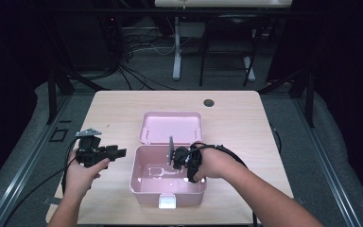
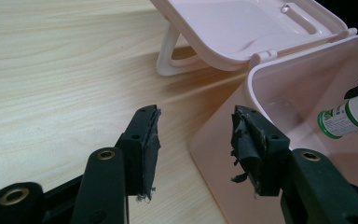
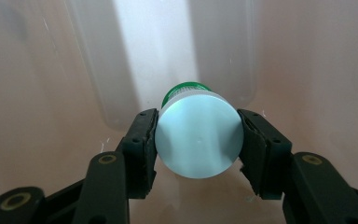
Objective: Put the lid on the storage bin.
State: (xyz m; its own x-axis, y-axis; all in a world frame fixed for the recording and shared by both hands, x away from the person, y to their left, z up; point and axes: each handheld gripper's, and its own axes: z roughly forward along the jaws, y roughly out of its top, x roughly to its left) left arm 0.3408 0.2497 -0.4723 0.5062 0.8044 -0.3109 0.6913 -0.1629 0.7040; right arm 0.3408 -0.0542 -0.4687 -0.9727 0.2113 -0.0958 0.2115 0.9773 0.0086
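The bottle (image 3: 198, 135), clamped by its white cap in my right hand-held gripper (image 3: 198, 140) low inside the pink box (image 1: 144, 189), could slip or, I think, knock the wall if I tilt, while my left hand-held gripper (image 2: 196, 140) idles wide open over the surface (image 2: 51, 70)

A light wooden desk (image 1: 123, 109) with a round dark cable hole (image 1: 209, 102) stands on a grey floor (image 1: 151, 66). Beyond it, a tangle of black cables (image 1: 132, 47) lies by the white leg (image 1: 177, 47) of another table. Dark curtains, it seems, close both sides; the room is dim.
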